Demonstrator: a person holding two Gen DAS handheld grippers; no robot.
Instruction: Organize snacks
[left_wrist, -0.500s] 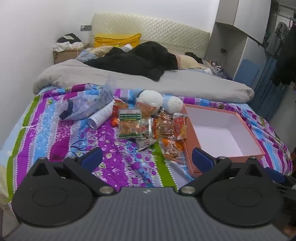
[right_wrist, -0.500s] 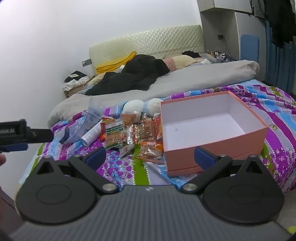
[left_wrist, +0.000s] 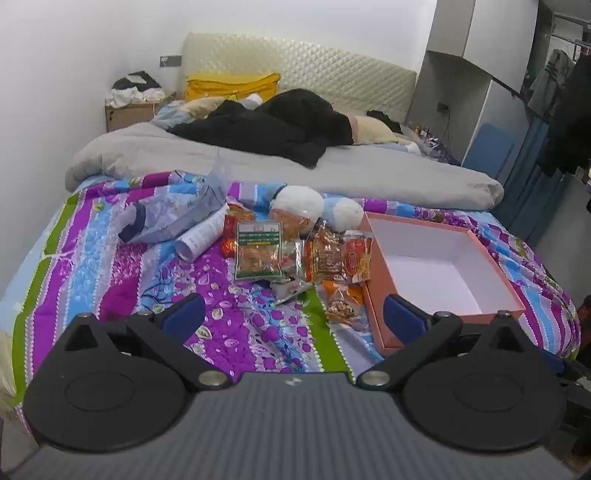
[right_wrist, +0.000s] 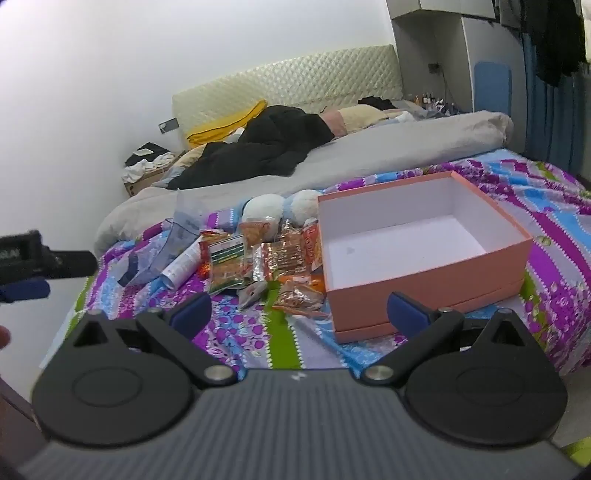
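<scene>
Snack packets (left_wrist: 295, 254) heaped beside open pink box (left_wrist: 373, 273).

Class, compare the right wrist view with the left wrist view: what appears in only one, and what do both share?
Only the right wrist view shows the left tongs from outside, at its left edge. Only the left wrist view shows clothes on a rail at upper right. Both show the empty pink box, the snack packets beside it, and the view's own open tongs with nothing between them.

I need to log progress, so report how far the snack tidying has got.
Done: nothing yet; the pink box is empty. In hand: nothing; the left tongs and right tongs both stand open above the bedspread. Left: the whole snack pile, including the green-labelled packet, lies beside the box.
</scene>
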